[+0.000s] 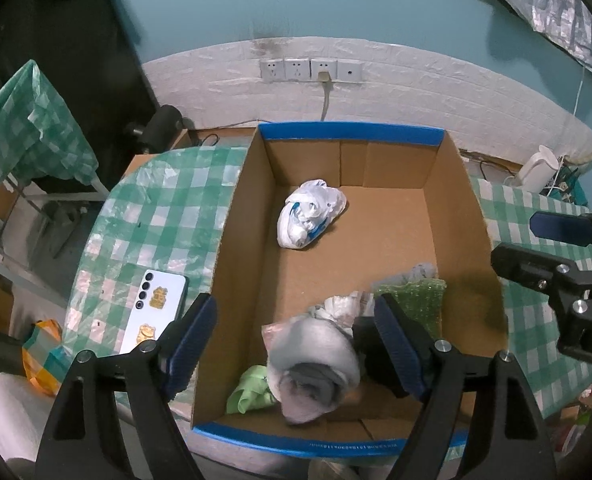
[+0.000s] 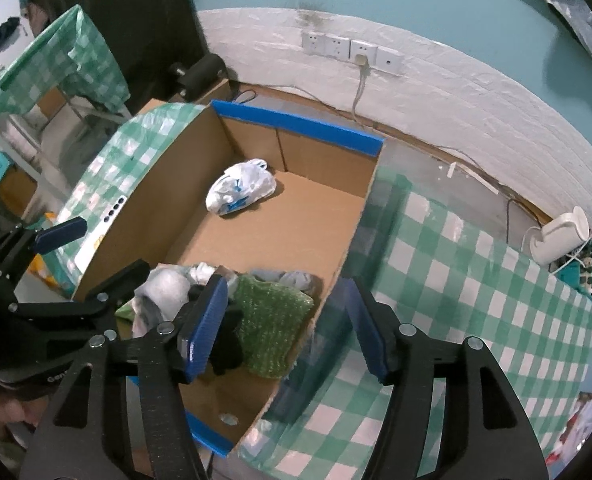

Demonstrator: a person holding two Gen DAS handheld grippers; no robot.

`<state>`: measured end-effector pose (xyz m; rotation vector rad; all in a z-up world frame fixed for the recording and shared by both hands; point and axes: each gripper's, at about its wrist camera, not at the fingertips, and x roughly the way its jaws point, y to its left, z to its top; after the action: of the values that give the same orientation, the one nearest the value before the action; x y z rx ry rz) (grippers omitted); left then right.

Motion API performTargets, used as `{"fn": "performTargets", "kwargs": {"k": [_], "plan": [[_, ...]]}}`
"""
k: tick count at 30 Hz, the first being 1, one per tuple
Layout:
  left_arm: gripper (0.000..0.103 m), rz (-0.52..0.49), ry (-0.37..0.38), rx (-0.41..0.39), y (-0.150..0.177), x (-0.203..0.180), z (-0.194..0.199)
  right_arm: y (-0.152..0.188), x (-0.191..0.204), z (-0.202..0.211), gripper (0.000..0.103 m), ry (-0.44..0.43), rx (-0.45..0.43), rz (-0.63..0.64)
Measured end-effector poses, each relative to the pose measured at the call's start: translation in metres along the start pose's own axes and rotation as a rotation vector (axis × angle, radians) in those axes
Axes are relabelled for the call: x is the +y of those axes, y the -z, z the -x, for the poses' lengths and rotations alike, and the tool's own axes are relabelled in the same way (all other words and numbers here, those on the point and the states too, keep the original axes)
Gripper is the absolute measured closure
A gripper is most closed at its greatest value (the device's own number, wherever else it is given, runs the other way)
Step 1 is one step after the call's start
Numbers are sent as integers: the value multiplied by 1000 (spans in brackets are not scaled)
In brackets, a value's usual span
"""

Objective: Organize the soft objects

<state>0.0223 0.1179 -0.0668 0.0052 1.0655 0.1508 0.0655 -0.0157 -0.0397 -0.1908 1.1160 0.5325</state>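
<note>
Left gripper point(image 1: 296, 340) jaws wide apart, clamping nothing; grey rolled bundle point(image 1: 315, 368) sits between and just below the fingers at lower centre of the left wrist view, looks blurred, can't tell if it touches either pad. Cardboard box point(image 1: 461, 208) with blue-taped rim fills the middle of both views on a green checked tablecloth point(image 1: 168, 200). Inside the box: one white plastic bag bundle point(image 1: 309, 214) at the upper middle, well apart from both grippers; one green bubble-wrap piece point(image 2: 272, 324) near the lower right of the box floor; one light green cloth point(image 1: 250, 390) at lower left beside the grey roll; one black item point(image 2: 226, 344) next to the bubble wrap. Right gripper point(image 2: 286, 324) also spread open, empty, straddling the box's right wall in the lower centre of the right wrist view. One phone point(image 1: 156, 308) lies on the cloth left of the box. Four wall sockets point(image 1: 311, 70) at top centre
</note>
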Motion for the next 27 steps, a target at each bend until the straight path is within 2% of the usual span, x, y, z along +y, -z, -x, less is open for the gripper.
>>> {"fn": "performTargets", "kwargs": {"k": [12,20,27], "plan": [[20,-20,16,-48,-8,-6,34,10,-14,46,36,21,-89,-24],[15,-65,15,-163,-11,-18,75,16,-19,70,36,32,-135,-25],[13,-64,47,-201,-15,-25,89,23,-23,83,35,43,-162,-28]]}}
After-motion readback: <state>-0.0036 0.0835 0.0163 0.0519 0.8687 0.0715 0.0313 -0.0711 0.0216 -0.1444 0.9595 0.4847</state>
